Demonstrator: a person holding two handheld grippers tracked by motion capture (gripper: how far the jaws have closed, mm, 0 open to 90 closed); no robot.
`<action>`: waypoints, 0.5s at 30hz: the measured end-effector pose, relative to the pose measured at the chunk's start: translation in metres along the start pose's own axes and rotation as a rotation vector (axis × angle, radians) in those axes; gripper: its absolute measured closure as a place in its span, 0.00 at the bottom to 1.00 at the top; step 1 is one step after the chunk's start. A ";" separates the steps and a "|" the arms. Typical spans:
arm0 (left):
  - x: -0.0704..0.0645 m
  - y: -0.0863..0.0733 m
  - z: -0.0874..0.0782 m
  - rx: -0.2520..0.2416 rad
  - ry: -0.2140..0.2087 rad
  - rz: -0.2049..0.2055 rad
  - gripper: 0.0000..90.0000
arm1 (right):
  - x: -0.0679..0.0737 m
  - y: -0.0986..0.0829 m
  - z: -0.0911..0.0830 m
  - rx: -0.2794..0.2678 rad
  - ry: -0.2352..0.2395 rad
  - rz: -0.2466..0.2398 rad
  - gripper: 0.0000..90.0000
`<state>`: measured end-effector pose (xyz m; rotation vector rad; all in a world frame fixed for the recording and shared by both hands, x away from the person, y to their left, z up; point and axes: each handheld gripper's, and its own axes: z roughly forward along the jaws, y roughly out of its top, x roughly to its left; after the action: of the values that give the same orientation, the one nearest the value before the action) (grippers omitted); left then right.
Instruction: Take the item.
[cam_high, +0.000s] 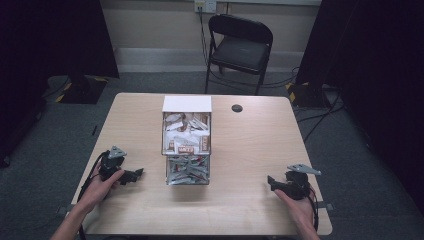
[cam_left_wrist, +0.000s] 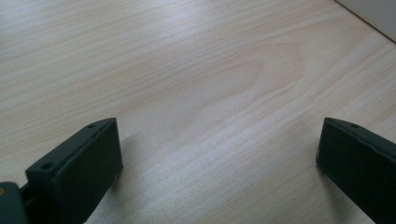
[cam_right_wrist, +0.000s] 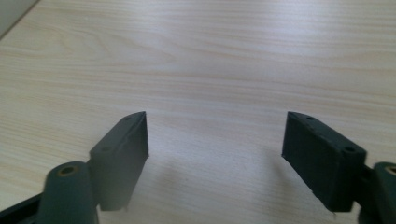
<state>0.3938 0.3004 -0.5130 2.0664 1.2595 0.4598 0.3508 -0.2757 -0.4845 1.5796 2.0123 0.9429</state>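
Clear box of packets sitting mid-worktop, both tongs parked wide open either side of it.

The clear box (cam_high: 187, 150) stands in the middle of the worktop (cam_high: 250, 145), stuffed with small white and brown packets (cam_high: 186, 131), and its white lid flap (cam_high: 186, 103) stands up at the far end. The left tongs (cam_high: 131, 176) sit low on the wood just off the box's near left corner, jaws pointing toward it but not touching, spread wide with nothing between them. The right tongs (cam_high: 273, 182) are well apart from the box near the right front edge, also gaping with just bare wood grain between the jaws. Past the worktop there's a small dark disc (cam_high: 237, 108) on the wood and a black folding chair (cam_high: 239, 47) behind.
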 end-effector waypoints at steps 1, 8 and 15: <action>0.000 0.000 0.000 0.000 0.000 0.000 0.00 | 0.002 0.002 -0.002 -0.009 0.015 -0.011 0.34; 0.000 0.000 0.000 0.000 0.000 0.000 0.00 | 0.007 0.006 -0.009 -0.049 0.057 -0.032 0.37; 0.000 0.000 0.000 0.000 0.000 0.000 0.00 | 0.015 0.010 -0.013 -0.065 0.090 -0.047 0.40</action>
<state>0.3938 0.3004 -0.5129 2.0666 1.2596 0.4596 0.3447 -0.2635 -0.4675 1.4729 2.0481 1.0680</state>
